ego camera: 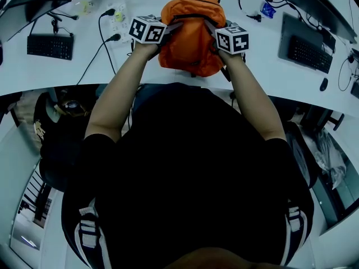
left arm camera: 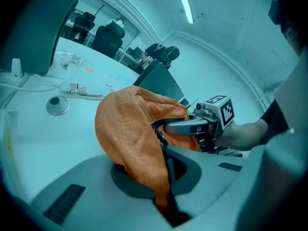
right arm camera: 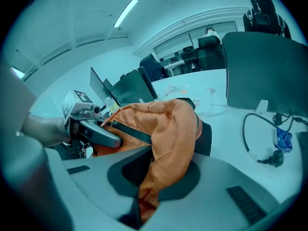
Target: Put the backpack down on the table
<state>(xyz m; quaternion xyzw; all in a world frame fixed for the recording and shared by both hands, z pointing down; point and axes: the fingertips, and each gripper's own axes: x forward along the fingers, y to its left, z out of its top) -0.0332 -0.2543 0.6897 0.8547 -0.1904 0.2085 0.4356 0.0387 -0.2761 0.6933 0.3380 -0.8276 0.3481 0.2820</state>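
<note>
An orange backpack (ego camera: 190,35) with black straps hangs between my two grippers over the near part of the white table (ego camera: 84,72). Whether its bottom touches the tabletop I cannot tell. My left gripper (ego camera: 170,30) is shut on a fold of the orange fabric (left arm camera: 144,143) and a black strap at the bag's left side. My right gripper (ego camera: 213,30) is shut on the fabric (right arm camera: 168,138) at the bag's right side. In the left gripper view the right gripper (left arm camera: 185,126) shows beyond the bag. In the right gripper view the left gripper (right arm camera: 96,134) shows likewise.
A keyboard (ego camera: 50,46) lies at the left and another keyboard (ego camera: 305,52) at the right, with a mouse (ego camera: 323,84) near the edge. A power strip (ego camera: 118,18) and black cables (ego camera: 104,43) lie left of the bag. A blue packet (ego camera: 268,10) and monitors stand behind.
</note>
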